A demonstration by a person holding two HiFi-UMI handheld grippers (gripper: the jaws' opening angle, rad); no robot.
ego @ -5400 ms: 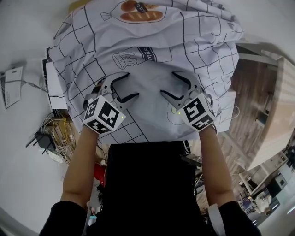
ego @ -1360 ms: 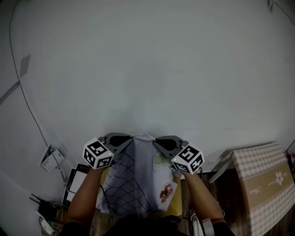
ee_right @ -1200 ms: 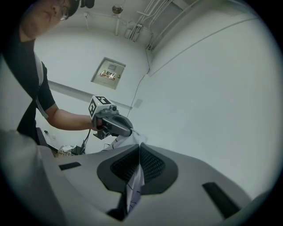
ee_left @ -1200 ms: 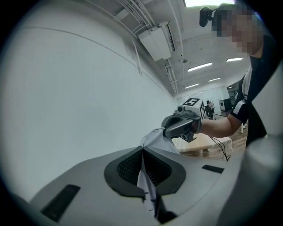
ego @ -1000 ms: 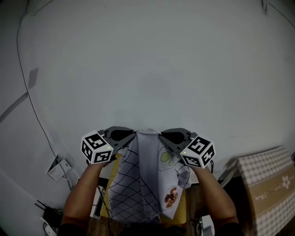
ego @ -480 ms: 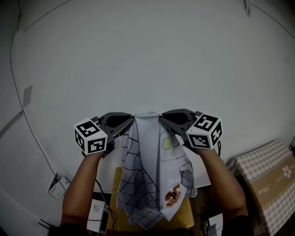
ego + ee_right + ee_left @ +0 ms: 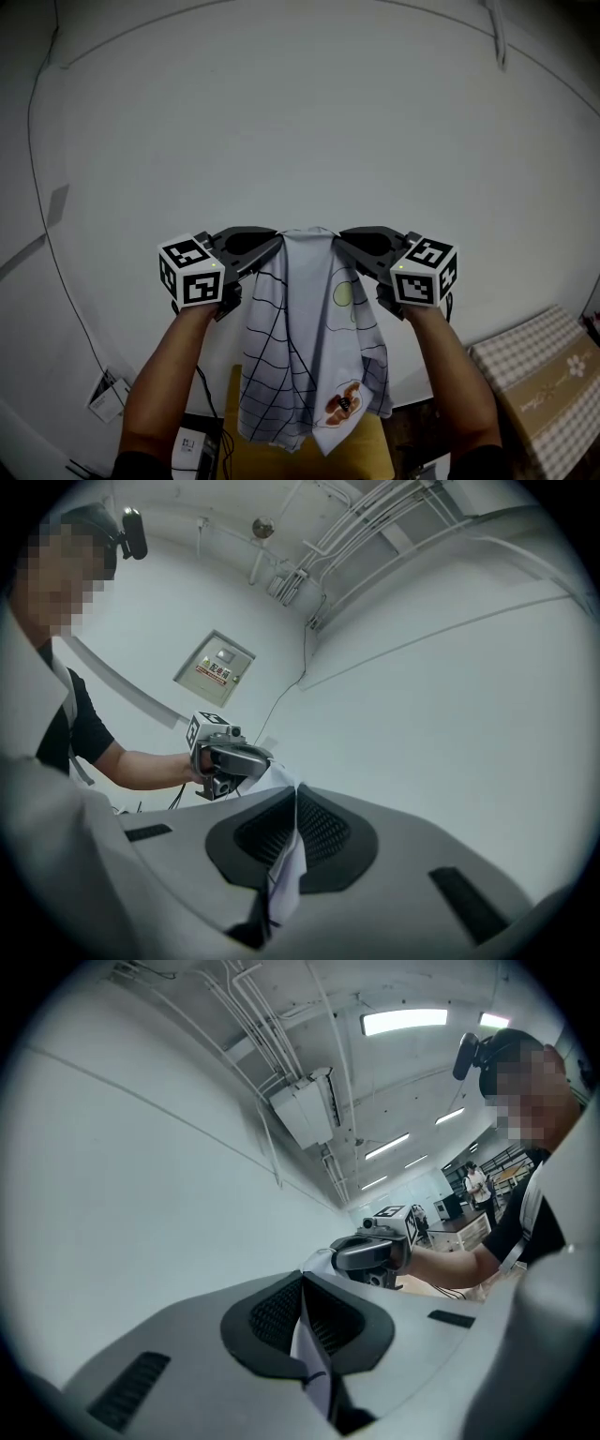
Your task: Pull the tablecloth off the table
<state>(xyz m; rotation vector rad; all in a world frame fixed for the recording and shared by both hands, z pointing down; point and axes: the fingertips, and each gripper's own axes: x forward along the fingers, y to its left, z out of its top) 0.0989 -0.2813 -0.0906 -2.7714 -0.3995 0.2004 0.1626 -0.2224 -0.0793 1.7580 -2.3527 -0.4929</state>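
Tablecloth held up in the air, pinched at its top edge.
L hand-held gripper & R hand-held gripper: both w/ jaws closed on the cloth, fabric sandwiched btw the pads in each gripper view. Tips near each other, cloth bunched btw them, hanging straight down in front of white wall. Lower end over yellow table; contact there can't tell.

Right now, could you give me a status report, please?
Left gripper, right gripper: both shut on tablecloth. Tablecloth hangs bunched between them. Nothing visibly in the way.
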